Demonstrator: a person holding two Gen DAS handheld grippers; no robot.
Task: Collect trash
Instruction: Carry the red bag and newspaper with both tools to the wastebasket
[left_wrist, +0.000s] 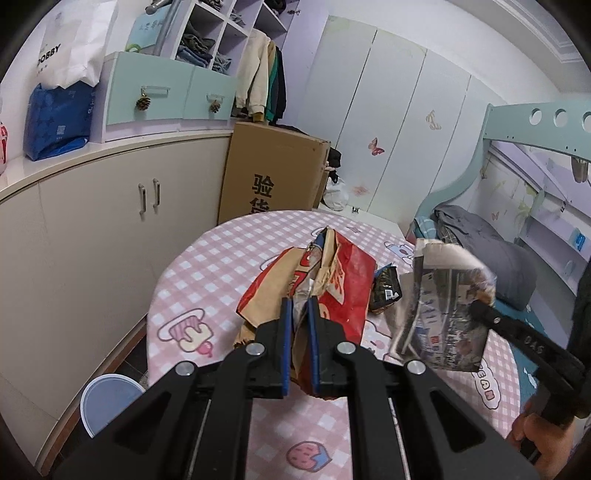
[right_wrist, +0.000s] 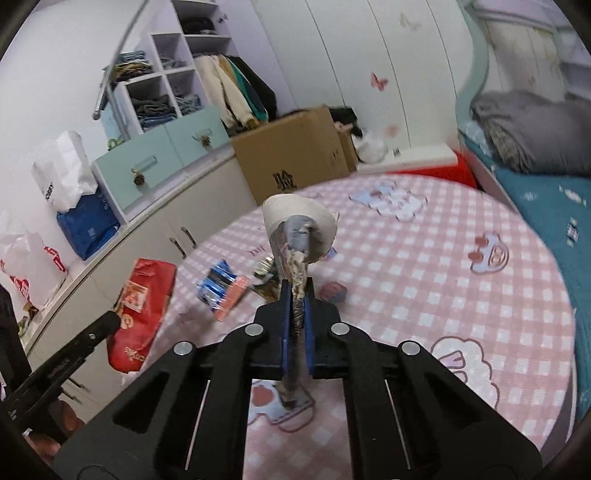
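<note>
My left gripper (left_wrist: 299, 301) is shut on the rim of a red and brown paper bag (left_wrist: 332, 291) that lies open on the pink checked table (left_wrist: 207, 280). The bag also shows in the right wrist view (right_wrist: 142, 314). My right gripper (right_wrist: 297, 286) is shut on a crumpled silver snack wrapper (right_wrist: 299, 232) and holds it above the table. In the left wrist view the wrapper (left_wrist: 439, 306) hangs just right of the bag. A dark wrapper (left_wrist: 386, 291) lies behind the bag. A blue and pink packet (right_wrist: 221, 291) lies on the table.
A white bucket (left_wrist: 109, 400) stands on the floor left of the table. Beige cabinets (left_wrist: 92, 236) curve along the left, a cardboard box (left_wrist: 273, 173) stands behind, and a bed (right_wrist: 535, 177) is at the right.
</note>
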